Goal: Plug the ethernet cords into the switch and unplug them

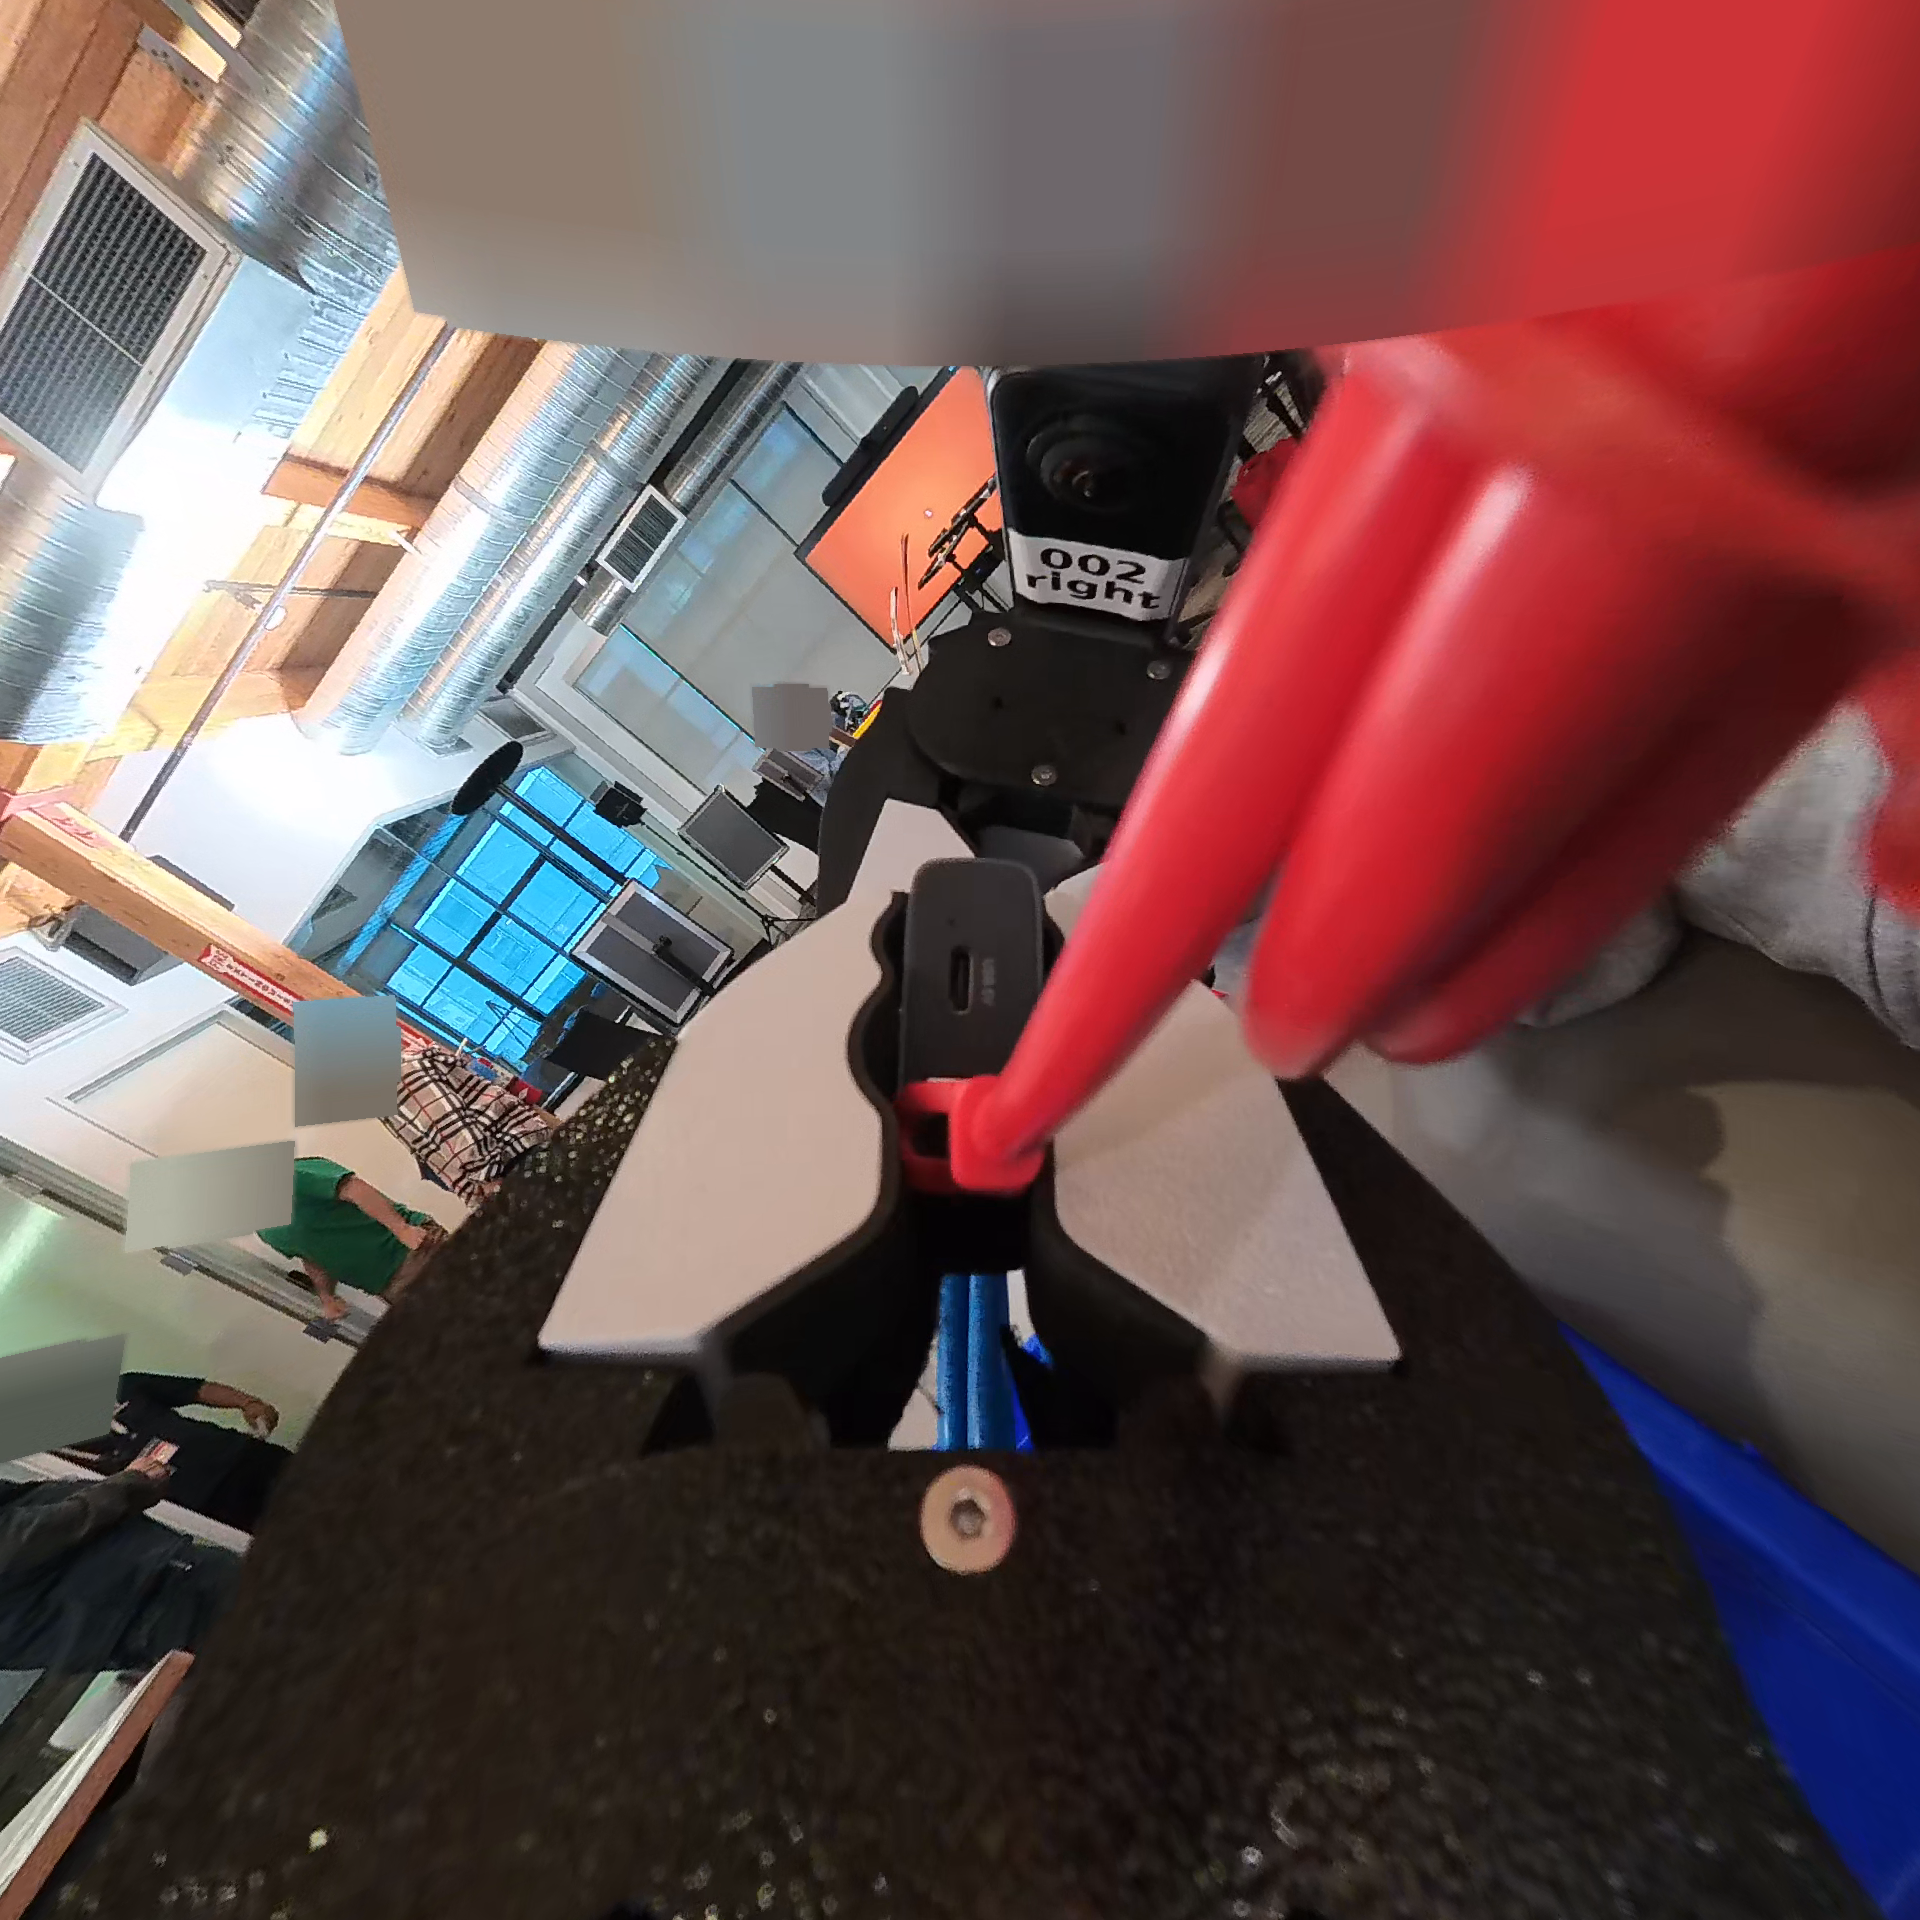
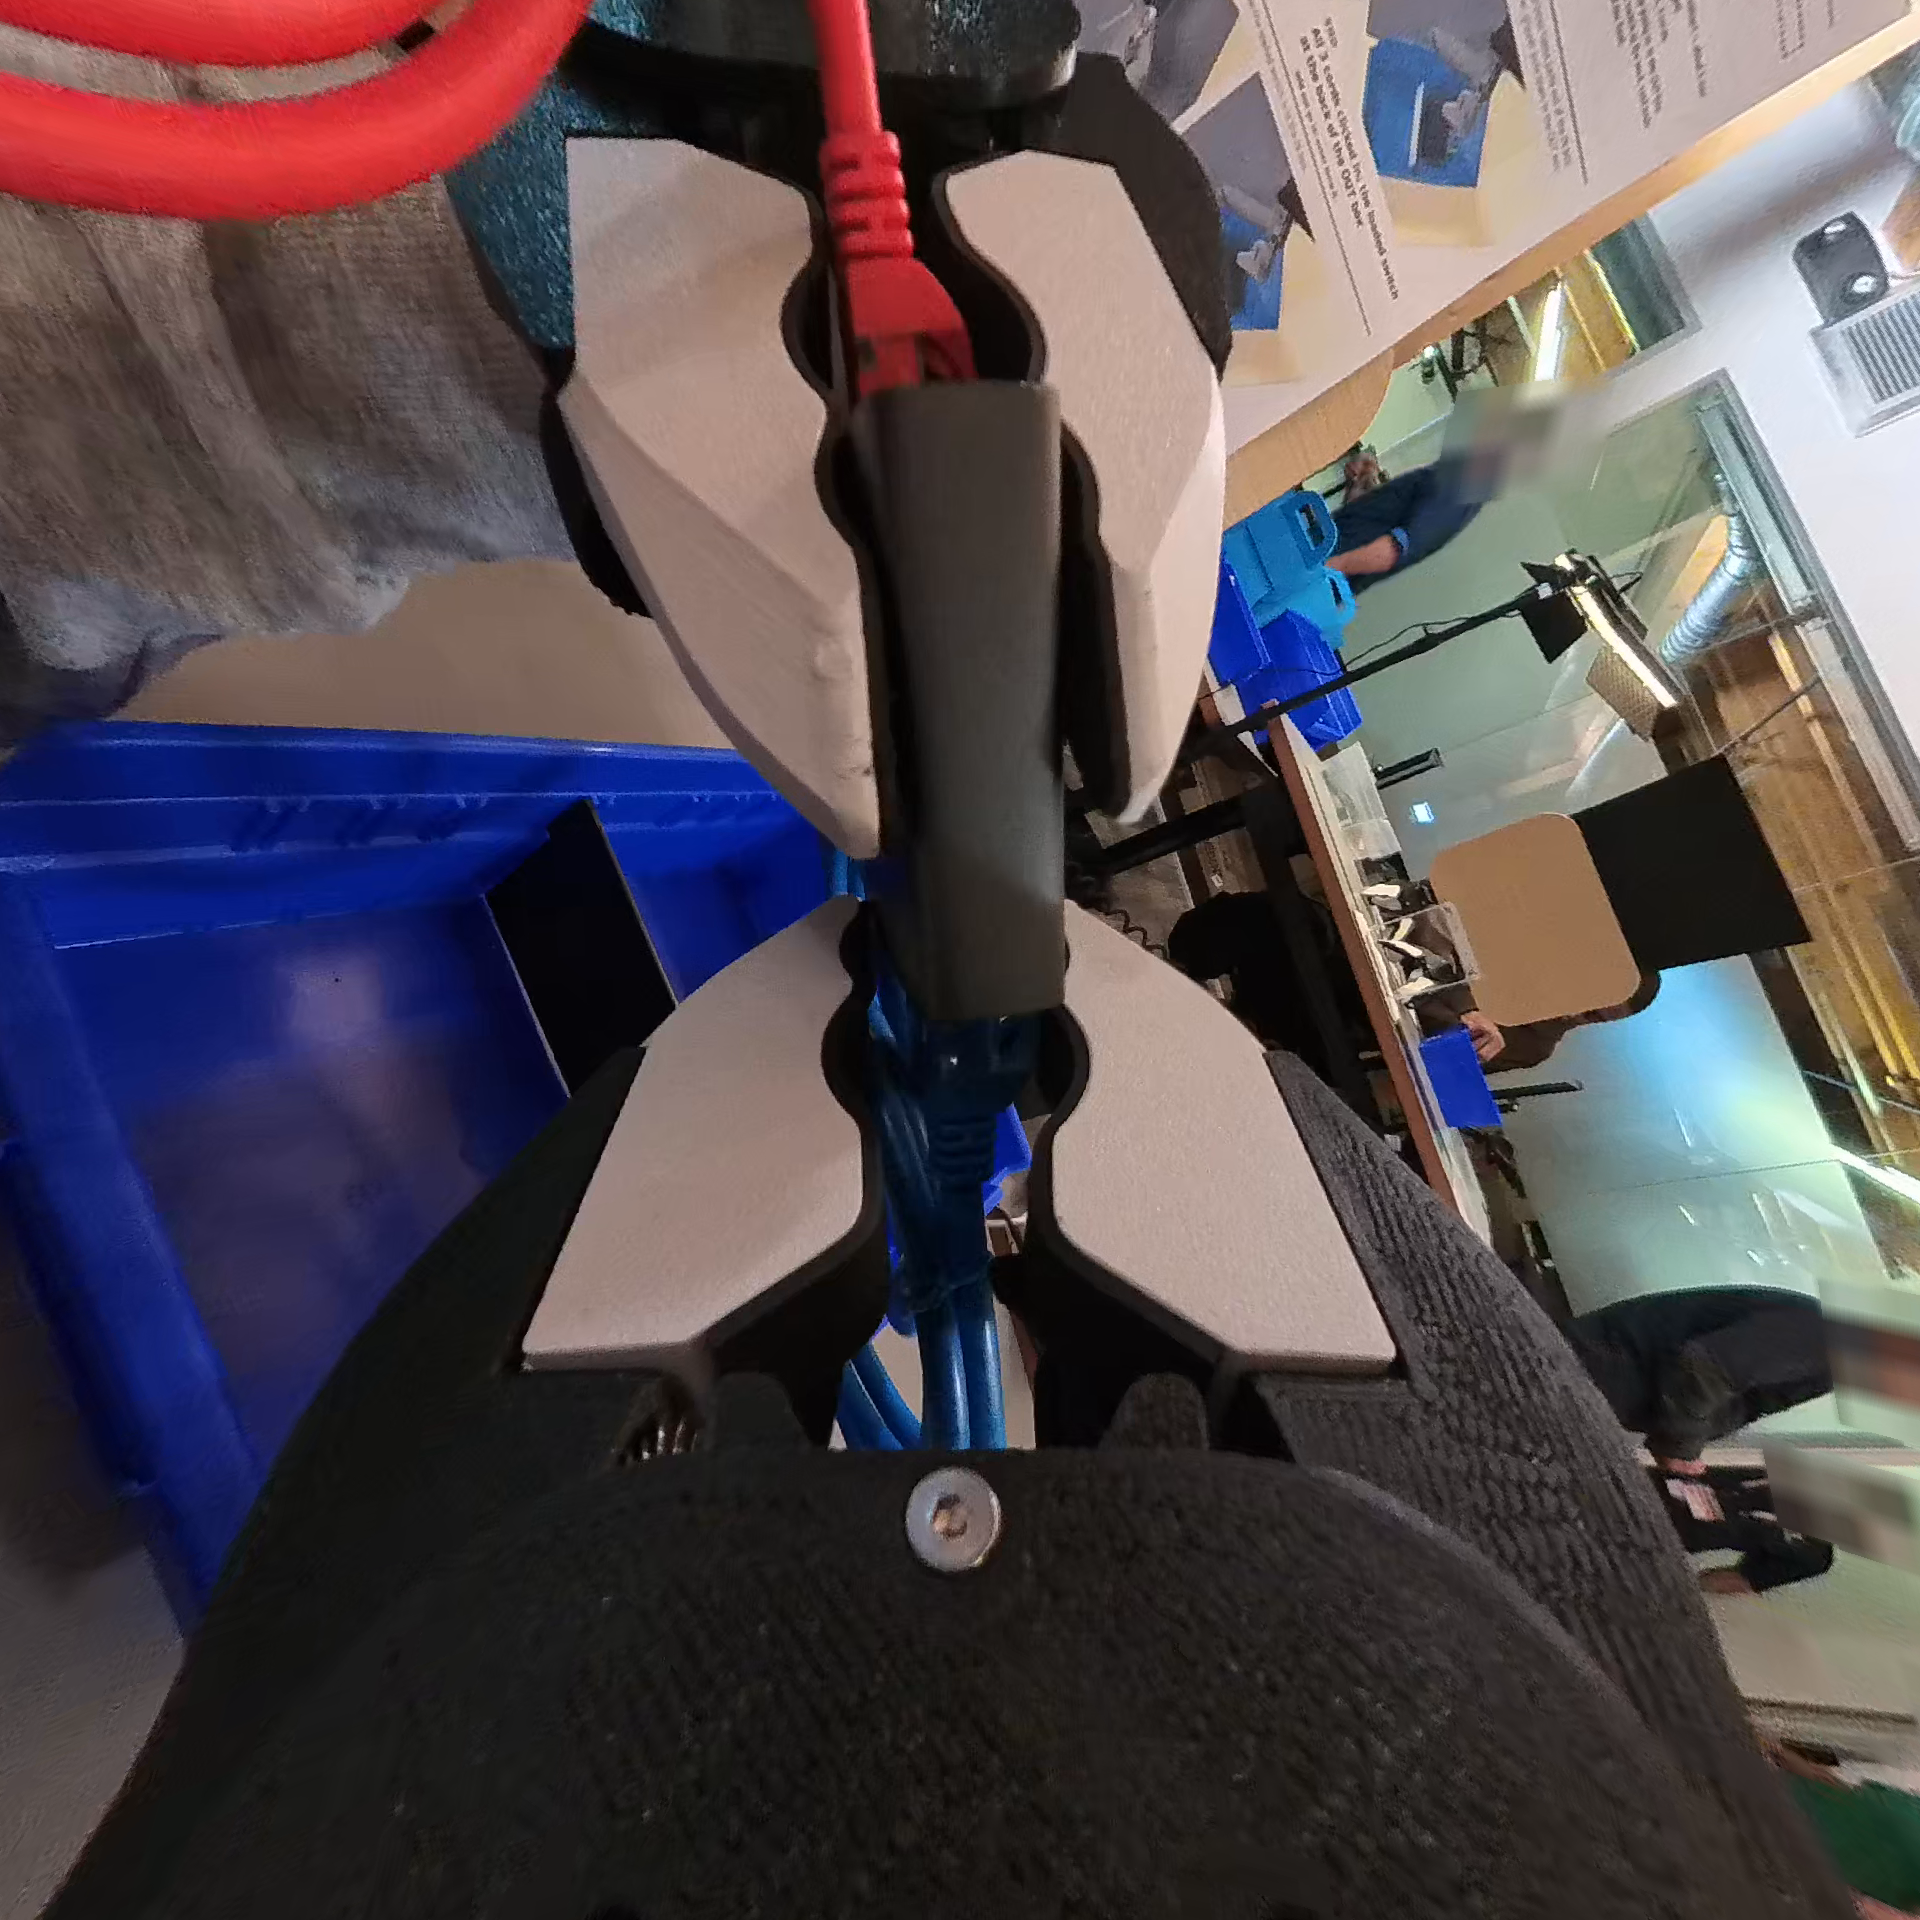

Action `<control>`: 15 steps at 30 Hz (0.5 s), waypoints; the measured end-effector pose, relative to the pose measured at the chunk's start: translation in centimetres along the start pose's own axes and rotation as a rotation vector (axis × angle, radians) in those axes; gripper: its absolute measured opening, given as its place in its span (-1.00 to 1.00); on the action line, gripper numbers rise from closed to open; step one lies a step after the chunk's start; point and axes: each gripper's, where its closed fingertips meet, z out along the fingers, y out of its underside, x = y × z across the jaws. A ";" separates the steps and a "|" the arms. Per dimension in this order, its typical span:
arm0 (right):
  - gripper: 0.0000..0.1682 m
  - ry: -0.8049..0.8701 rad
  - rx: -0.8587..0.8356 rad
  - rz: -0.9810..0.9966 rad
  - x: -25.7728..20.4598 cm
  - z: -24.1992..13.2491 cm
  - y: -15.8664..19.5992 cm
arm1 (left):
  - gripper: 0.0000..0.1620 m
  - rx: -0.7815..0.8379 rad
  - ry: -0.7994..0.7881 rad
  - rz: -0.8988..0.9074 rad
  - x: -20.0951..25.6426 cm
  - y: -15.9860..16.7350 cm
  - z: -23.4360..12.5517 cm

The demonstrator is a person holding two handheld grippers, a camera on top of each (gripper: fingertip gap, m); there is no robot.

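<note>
A small black box-shaped adapter (image 1: 971, 977) (image 2: 966, 707) is held between both grippers, which face each other. My left gripper (image 1: 971, 935) is shut on one end, where a red cable plug (image 1: 951, 1138) (image 2: 883, 260) enters it. My right gripper (image 2: 961, 961) is shut on the other end, where a blue cable plug (image 2: 956, 1122) enters it. The left gripper's grey fingers (image 2: 727, 499) come down from the top of the right wrist view. The right gripper's black body (image 1: 1018, 717) shows beyond the adapter in the left wrist view. A thick red cable (image 1: 1351, 727) loops off to the right.
A blue plastic bin (image 2: 312, 935) lies below left, with blue cables (image 2: 956, 1371) running under the fingers. A grey cloth (image 2: 208, 416) is close behind. A person in green (image 1: 343, 1216) and others stand far off near desks and a wall poster (image 2: 1403, 135). The gap from one gripper's tips to the other's is roughly 7 cm.
</note>
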 end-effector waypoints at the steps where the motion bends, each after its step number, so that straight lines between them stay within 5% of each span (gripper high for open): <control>1: -0.67 0.001 -0.001 0.000 0.0 0.0 0.0 | -0.74 0.000 -0.001 0.002 0.0 0.0 0.0; 8: -0.77 -0.029 0.036 -0.062 -0.8 0.4 -0.5 | -0.74 -0.006 0.048 -0.030 0.5 -0.1 -0.5; 15: -0.80 0.022 0.001 -0.357 -0.9 -0.6 0.3 | -0.74 -0.037 0.109 -0.036 1.5 0.2 0.4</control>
